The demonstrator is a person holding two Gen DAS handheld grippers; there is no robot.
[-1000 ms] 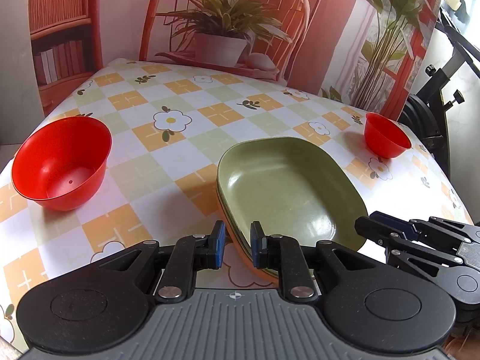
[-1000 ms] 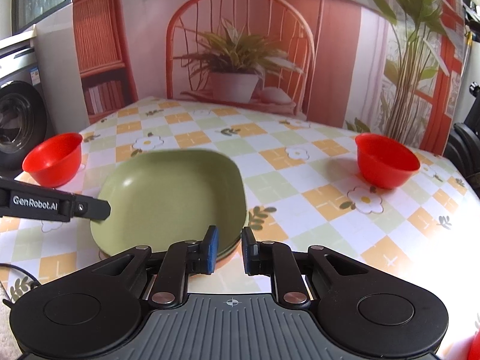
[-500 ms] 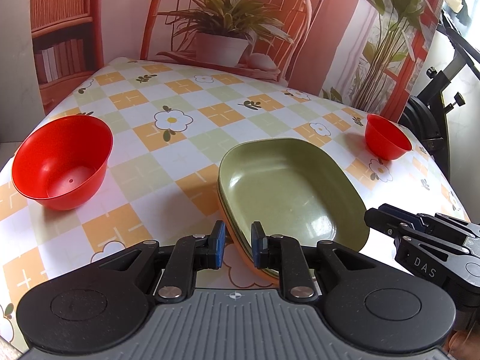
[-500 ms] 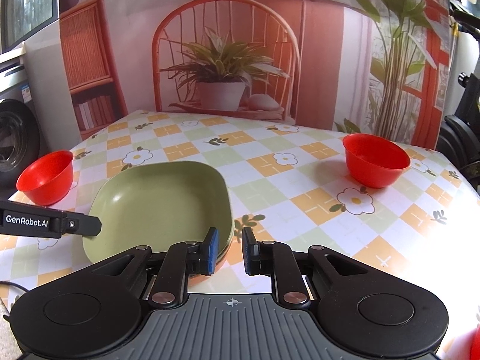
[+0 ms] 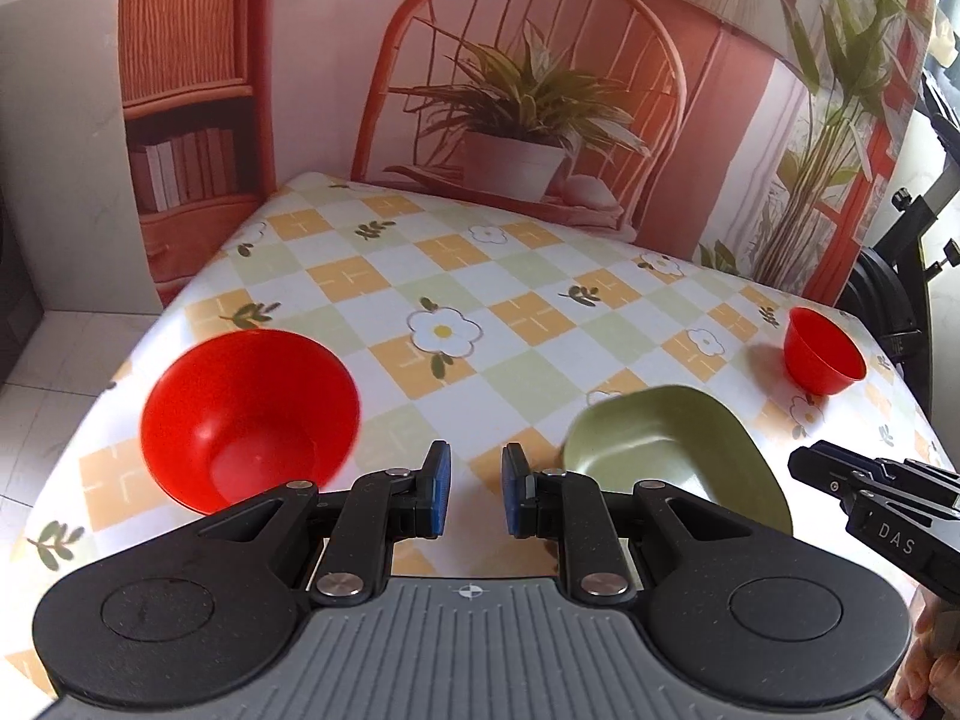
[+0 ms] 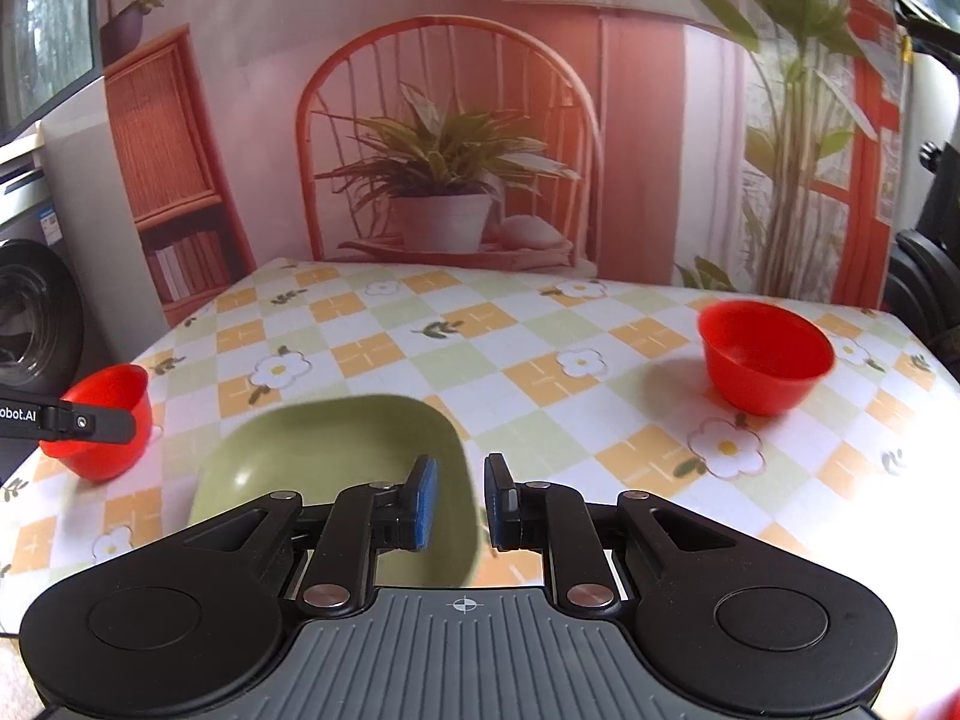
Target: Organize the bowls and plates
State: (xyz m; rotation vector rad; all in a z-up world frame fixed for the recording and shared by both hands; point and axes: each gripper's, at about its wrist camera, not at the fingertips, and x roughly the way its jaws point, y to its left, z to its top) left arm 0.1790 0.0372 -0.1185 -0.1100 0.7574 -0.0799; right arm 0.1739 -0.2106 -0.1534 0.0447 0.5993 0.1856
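The left gripper [image 5: 474, 495] now stands with its jaws parted and clear of the green plate [image 5: 678, 462], which sits at lower right of its view instead of between the fingers. The near red bowl [image 5: 249, 420] shows larger at lower left. The right gripper [image 6: 459, 501] also gapes wider, and the far red bowl [image 6: 765, 354] looms nearer at right.

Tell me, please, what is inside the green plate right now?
Nothing shows inside the green plate: its visible inner surface is bare. The right gripper covers its near part, so that area and anything under the plate cannot be seen.
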